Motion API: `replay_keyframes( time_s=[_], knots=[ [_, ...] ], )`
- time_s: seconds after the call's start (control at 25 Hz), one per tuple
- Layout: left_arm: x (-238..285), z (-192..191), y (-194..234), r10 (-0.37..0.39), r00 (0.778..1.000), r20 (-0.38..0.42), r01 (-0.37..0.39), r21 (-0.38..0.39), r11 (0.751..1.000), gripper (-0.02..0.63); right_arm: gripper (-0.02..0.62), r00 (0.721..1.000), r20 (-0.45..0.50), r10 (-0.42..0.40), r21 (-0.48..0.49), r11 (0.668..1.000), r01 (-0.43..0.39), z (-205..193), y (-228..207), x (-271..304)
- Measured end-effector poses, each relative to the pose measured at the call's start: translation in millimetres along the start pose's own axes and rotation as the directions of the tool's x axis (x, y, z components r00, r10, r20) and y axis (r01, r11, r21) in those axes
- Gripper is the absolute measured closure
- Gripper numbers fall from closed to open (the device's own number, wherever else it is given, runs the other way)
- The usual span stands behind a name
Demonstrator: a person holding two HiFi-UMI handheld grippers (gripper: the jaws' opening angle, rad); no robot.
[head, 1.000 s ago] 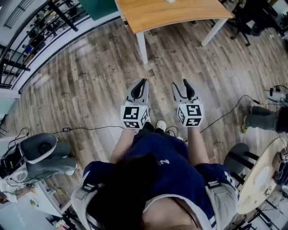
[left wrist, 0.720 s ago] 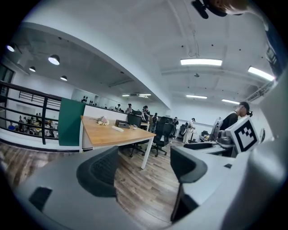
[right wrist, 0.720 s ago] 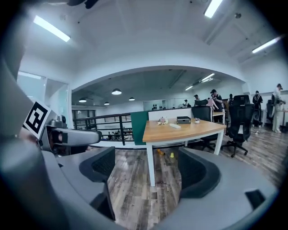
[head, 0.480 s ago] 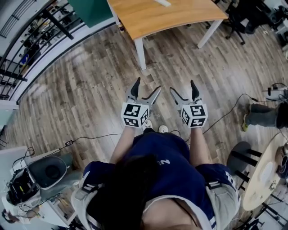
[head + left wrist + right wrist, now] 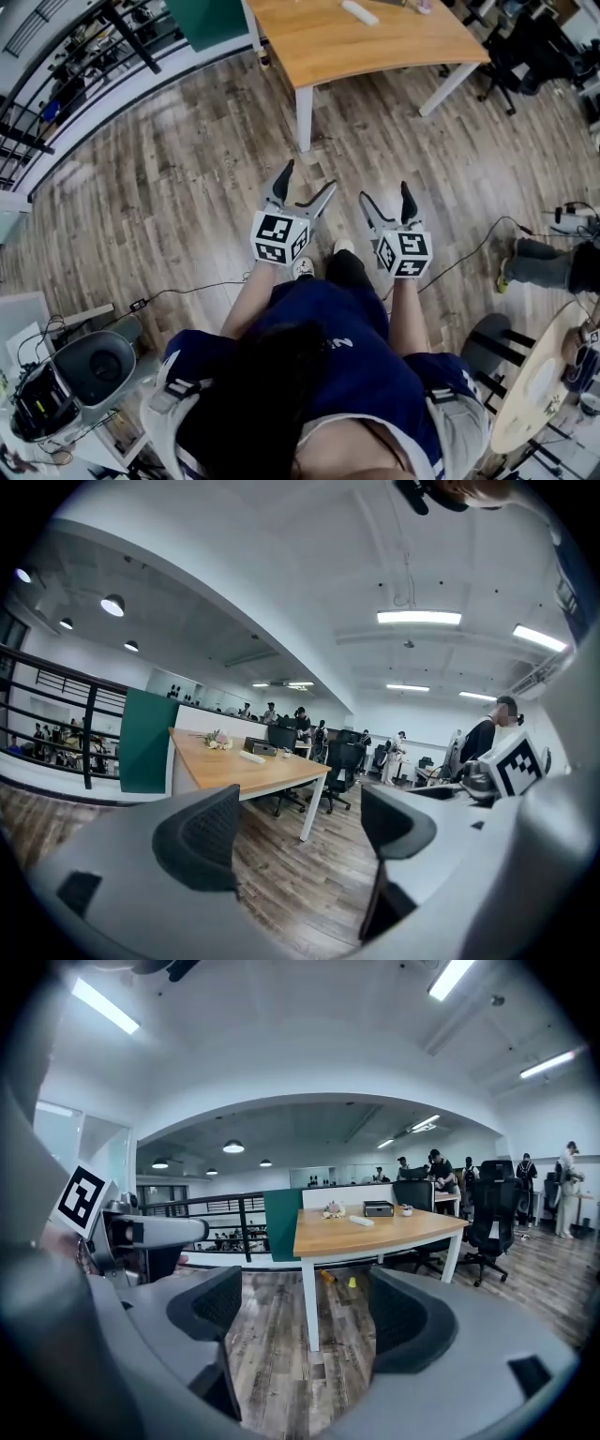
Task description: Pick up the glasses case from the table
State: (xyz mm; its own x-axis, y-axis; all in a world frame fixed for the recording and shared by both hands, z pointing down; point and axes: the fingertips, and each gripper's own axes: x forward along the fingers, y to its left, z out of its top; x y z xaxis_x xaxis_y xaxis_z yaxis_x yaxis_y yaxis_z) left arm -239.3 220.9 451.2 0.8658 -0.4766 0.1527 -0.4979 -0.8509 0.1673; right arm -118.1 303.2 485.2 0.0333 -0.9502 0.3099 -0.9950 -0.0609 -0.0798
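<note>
Jaws just opened on left gripper (image 5: pixel 307 178) and right gripper (image 5: pixel 384 192), both wide apart, empty; glasses case (image 5: pixel 360 12) on table (image 5: pixel 375 52).

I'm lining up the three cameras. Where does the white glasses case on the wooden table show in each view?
Head view: glasses case at the top edge, right of centre.
Left gripper view: left of centre, near mid-height, on the tabletop.
Right gripper view: just right of centre, near mid-height, on the tabletop.
Shared landmark: the wooden table with the green panel at its end.
</note>
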Motion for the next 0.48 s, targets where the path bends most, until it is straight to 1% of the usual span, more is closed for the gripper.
replay_keyframes(
  time_s=[0.2, 0.32, 0.48],
  knots=[
    [19, -10, 11, -0.027, 0.999, -0.048, 0.026, -0.007, 1.0, 0.219, 0.187, 1.0, 0.028, -0.013, 0.025, 1.0, 0.013, 10, -14, 31],
    [38, -13, 19, -0.009, 0.999, -0.052, 0.008, -0.018, 1.0, 0.219, 0.192, 1.0, 0.02, 0.014, 0.011, 1.0, -0.015, 13, -25, 55],
    [73, -6, 32, 0.023, 0.999, -0.047, -0.024, -0.026, 0.999, 0.219, 0.193, 0.999, 0.009, 0.049, -0.005, 0.999, -0.048, 23, -48, 91]
  ],
)
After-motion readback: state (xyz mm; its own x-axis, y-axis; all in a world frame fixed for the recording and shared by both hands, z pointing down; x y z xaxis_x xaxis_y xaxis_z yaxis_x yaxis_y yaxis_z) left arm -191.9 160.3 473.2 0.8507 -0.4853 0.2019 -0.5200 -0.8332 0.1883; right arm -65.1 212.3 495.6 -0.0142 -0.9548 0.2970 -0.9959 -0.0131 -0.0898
